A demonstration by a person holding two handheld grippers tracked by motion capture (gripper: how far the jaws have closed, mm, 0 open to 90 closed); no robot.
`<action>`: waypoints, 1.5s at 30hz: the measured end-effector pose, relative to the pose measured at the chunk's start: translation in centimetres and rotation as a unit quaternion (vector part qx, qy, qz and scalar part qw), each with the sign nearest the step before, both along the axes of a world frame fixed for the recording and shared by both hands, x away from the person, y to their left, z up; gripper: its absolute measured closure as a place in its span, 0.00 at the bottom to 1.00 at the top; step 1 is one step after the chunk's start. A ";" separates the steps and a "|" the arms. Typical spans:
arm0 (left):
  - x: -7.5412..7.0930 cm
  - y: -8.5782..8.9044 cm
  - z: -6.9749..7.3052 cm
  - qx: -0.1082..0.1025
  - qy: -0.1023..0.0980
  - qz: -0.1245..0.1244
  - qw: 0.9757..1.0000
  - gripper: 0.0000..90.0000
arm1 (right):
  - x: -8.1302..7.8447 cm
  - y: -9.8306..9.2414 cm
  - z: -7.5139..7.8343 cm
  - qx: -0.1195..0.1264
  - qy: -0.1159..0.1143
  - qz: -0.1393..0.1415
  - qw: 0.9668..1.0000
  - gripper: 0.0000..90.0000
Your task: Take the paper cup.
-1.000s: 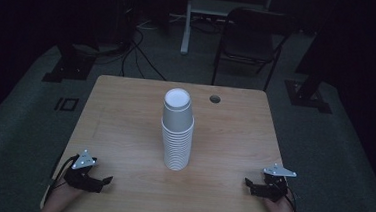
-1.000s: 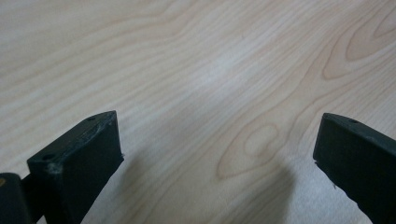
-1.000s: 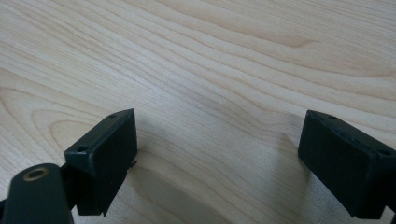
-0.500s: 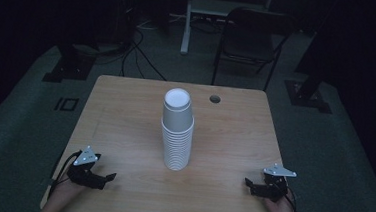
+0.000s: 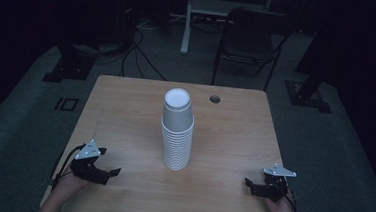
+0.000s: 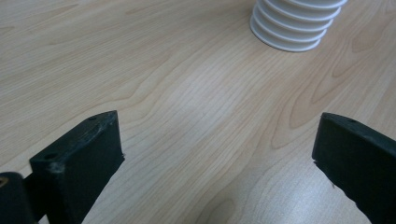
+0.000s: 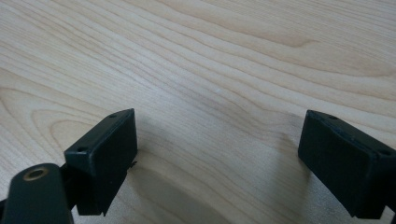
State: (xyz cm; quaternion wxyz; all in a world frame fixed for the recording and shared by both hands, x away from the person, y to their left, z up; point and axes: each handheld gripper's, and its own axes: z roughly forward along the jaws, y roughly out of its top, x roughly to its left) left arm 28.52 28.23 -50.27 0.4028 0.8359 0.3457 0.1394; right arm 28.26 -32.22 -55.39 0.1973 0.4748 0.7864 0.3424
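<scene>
Pale wood-grain table [image 5: 125,111], rectangular, set in a dim room on grey carpet; a round cable hole [image 5: 215,99] sits near its far edge, right of centre. Dark folding chair [image 5: 253,38] stands beyond the far edge, apart from the table. Stack of white paper cups [image 5: 177,130] stands upside down at the table's middle, upright, rims forming ridges down the lower half; in the left gripper view its bottom rims [image 6: 293,28] show at the top, resting flat on the wood. Left gripper [image 5: 108,173] lies low at the near left corner, held by a hand [image 5: 65,190] entering from the bottom edge, grey three-cornered plate on top, pointing right toward the table's middle; jaws spread wide, bare wood between them, well apart from the stack. Right gripper [image 5: 249,184] sits near the near right corner, held likewise, pointing left; jaws spread wide over bare grain, nothing between them, also well apart from the stack.
</scene>
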 end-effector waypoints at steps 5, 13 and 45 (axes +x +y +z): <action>0.1 -0.5 0.9 -0.008 -0.009 -0.009 1.000 0.02 | 0.0 0.0 0.0 0.000 0.000 0.000 1.000 0.12; 0.6 -1.5 2.3 -0.011 -0.021 -0.022 0.999 0.02 | 0.0 0.0 0.0 0.000 0.000 0.000 1.000 0.12; 2.1 -6.2 6.6 -0.054 -0.051 -0.103 0.992 0.02 | 0.1 -0.1 0.0 -0.001 -0.001 0.004 1.000 0.12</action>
